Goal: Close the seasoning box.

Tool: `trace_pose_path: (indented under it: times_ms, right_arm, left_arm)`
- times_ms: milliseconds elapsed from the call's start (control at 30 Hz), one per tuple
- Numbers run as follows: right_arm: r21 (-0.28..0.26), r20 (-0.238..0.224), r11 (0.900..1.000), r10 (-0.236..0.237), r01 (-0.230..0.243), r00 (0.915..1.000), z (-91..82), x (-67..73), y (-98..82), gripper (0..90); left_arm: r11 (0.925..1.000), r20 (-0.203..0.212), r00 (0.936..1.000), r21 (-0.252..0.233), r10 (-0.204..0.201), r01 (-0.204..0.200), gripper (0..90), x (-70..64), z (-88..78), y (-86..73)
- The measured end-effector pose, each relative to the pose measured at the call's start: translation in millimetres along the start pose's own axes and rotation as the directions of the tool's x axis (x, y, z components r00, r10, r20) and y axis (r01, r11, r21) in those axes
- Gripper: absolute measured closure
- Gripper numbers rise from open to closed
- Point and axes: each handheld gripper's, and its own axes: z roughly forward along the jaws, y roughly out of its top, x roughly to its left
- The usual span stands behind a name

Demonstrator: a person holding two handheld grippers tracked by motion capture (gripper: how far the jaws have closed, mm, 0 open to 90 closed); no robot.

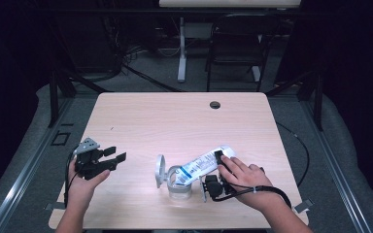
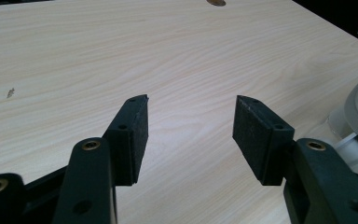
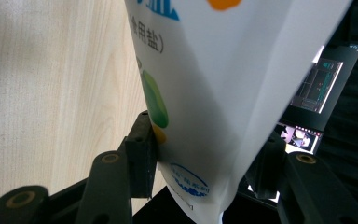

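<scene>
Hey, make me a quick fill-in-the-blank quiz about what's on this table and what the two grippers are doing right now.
1. The right gripper is shut on the white ____, which tilts down toward the jar.
2. The left gripper hangs over the bare table with its fingers ____.
3. The jar's hinged lid stands ____.
4. The table is made of light ____.

Missing words: bag; open; open; wood
</scene>
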Motion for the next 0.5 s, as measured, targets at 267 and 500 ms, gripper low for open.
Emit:
trace_pose_path:
  times_ms: [267,500]
  right_arm:
    - [0.005,0.004,1.0,-0.01,0.01,0.9999,-0.7,-0.5,0.8,52.3]
    - [0.006,0.01,1.0,-0.018,0.018,0.9998,-1.0,-0.7,1.5,52.5]
  left_arm:
    - [1.0,-0.012,0.9999,0.001,0.006,-0.006,43.7,-0.4,0.2,0.3]
    - [1.0,-0.015,0.9999,0.002,0.004,-0.004,43.7,0.1,-0.1,0.2]
